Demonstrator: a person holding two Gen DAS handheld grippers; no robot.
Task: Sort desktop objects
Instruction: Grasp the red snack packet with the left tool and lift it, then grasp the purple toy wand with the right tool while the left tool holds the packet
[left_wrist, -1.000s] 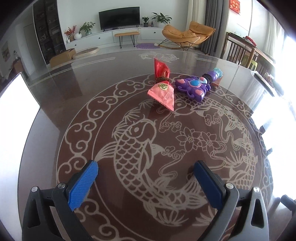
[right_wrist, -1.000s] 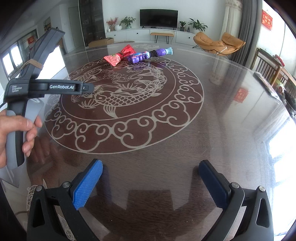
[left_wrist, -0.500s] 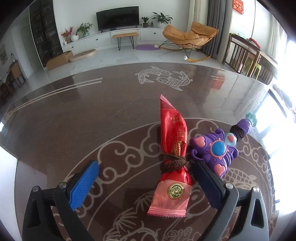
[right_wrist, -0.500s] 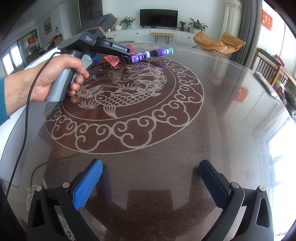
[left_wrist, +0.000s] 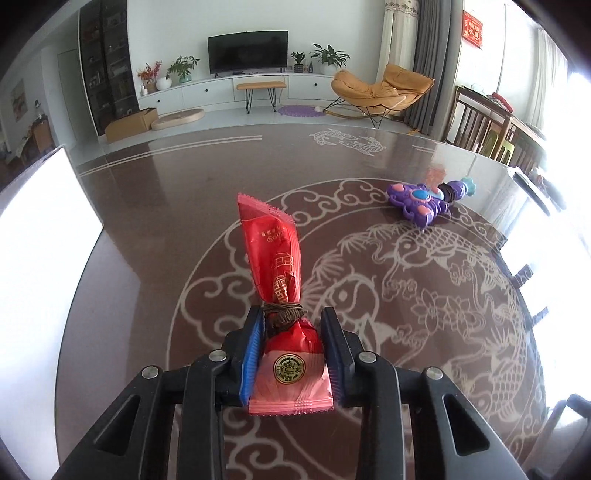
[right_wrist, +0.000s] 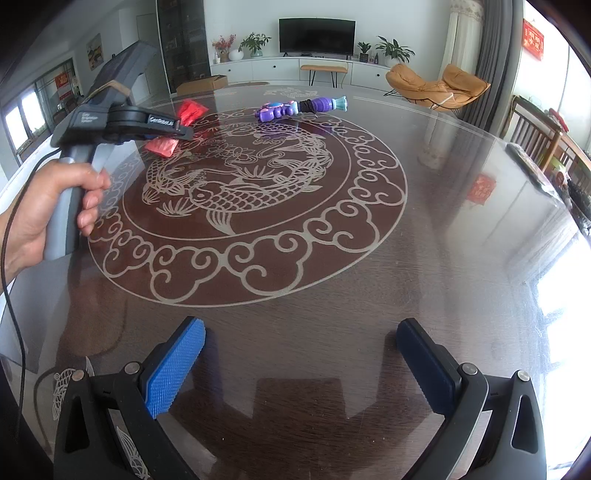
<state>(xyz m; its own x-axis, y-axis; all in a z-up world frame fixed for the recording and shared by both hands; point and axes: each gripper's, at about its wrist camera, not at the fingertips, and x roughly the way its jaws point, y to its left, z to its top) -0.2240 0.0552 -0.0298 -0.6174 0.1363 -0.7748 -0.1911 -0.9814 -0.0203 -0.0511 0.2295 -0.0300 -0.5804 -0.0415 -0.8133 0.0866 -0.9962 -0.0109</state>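
My left gripper (left_wrist: 291, 328) is shut on a red snack packet (left_wrist: 275, 266) tied with brown string, and holds it above the dark table. The packet also shows in the right wrist view (right_wrist: 162, 146), under the left gripper body (right_wrist: 122, 120). A purple toy wand (left_wrist: 424, 201) lies on the table to the far right of the packet; it also shows in the right wrist view (right_wrist: 299, 107). My right gripper (right_wrist: 301, 354) is open and empty over the near part of the table.
The round glass-topped table (right_wrist: 424, 258) has a white fish and cloud pattern. A white surface (left_wrist: 40, 229) lies past its left edge. Chairs (left_wrist: 480, 122) stand beyond the right edge. A living room with a TV lies behind.
My left gripper has closed on the red packet and carried it back and left, away from the purple toy. My right gripper has not moved.
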